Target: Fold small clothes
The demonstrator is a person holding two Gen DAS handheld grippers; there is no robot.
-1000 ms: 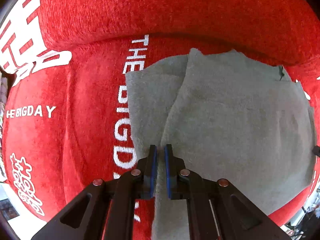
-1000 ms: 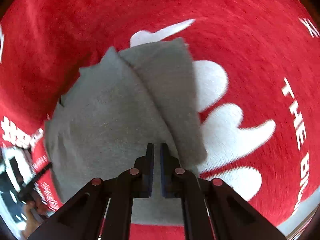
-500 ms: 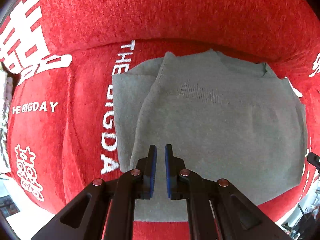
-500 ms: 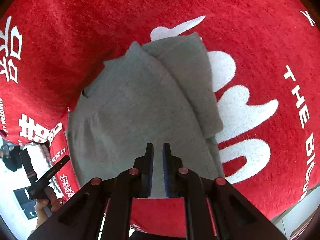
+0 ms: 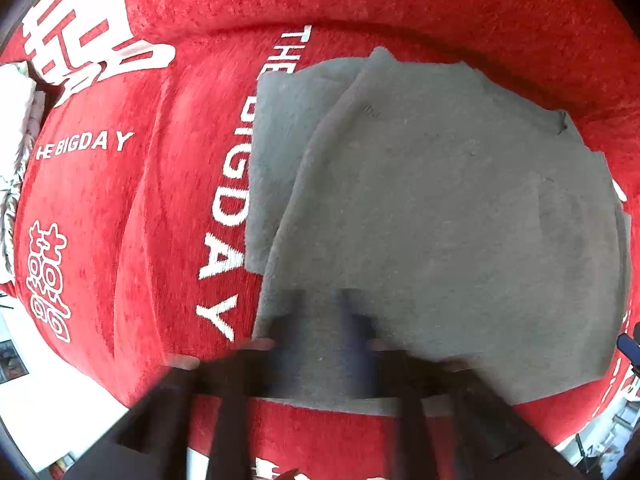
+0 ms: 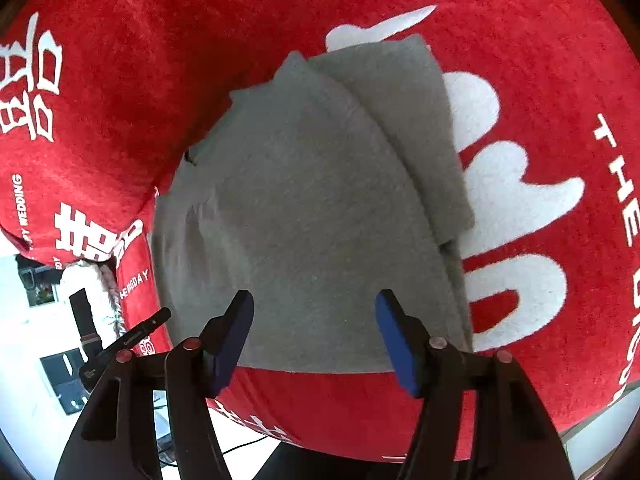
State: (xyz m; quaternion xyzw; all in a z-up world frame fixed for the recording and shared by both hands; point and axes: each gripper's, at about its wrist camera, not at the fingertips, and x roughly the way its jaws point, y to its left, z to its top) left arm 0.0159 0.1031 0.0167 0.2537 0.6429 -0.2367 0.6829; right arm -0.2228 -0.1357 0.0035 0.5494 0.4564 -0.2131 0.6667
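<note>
On the fuzzy red cover (image 6: 560, 60) we see the soft grey knit garment (image 6: 312, 208) lying folded; our right gripper (image 6: 314, 312) is spread wide, our left gripper (image 5: 320, 320) blurred, state unclear.

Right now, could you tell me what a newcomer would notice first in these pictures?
A grey garment, partly folded, lies flat mid-frame on a bright red blanket with white lettering. The right gripper hangs wide open above its near edge, while the left gripper is motion-blurred over the opposite edge.

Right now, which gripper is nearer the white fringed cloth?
Left. The left gripper is near the cloth; the right gripper is across the garment from it.
</note>
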